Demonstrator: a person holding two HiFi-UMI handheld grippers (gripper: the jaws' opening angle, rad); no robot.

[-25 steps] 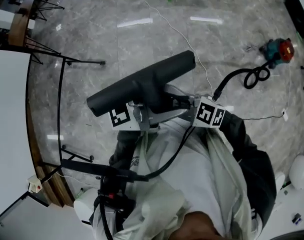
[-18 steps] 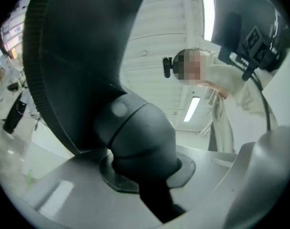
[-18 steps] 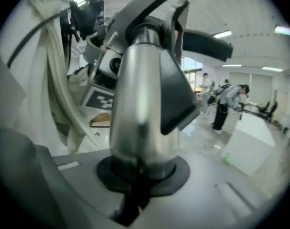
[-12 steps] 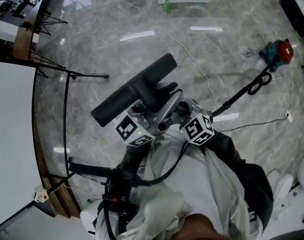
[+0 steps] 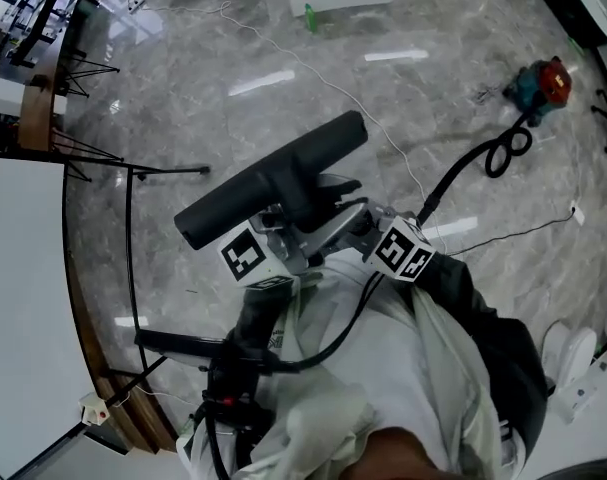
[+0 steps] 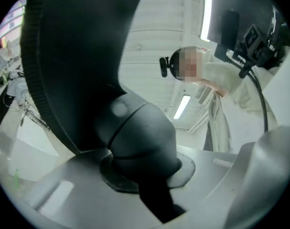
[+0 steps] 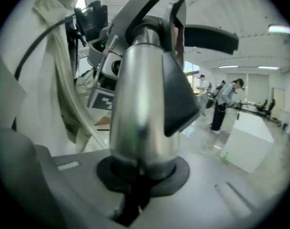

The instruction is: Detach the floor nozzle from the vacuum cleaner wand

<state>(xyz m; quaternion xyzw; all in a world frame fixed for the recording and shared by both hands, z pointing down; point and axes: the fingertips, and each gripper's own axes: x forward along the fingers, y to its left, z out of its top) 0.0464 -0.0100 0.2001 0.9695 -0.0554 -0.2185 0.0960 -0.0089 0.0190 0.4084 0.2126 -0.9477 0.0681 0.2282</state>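
I hold the black floor nozzle (image 5: 273,183) up over the floor, its bar slanting from lower left to upper right. My left gripper (image 5: 291,232) is shut on the nozzle's dark neck (image 6: 140,137), which fills the gap between its jaws (image 6: 145,175). My right gripper (image 5: 355,226) is shut on the silver wand (image 7: 140,109), just below a dark latch piece (image 7: 179,94). The wand runs up toward the nozzle bar (image 7: 211,38). The two grippers sit close together, and the joint between wand and nozzle is hidden between them.
The red and teal vacuum body (image 5: 543,83) lies on the marble floor at far right, with its black hose (image 5: 493,153) curling toward me. A white cable (image 5: 353,98) crosses the floor. A black stand (image 5: 133,168) and a white table (image 5: 23,298) are at left. People (image 7: 226,101) stand far off.
Both grippers have drawn closer together under the nozzle and lifted a little. The right gripper has tipped, its marker cube now nearer the left one. The nozzle stays gripped.
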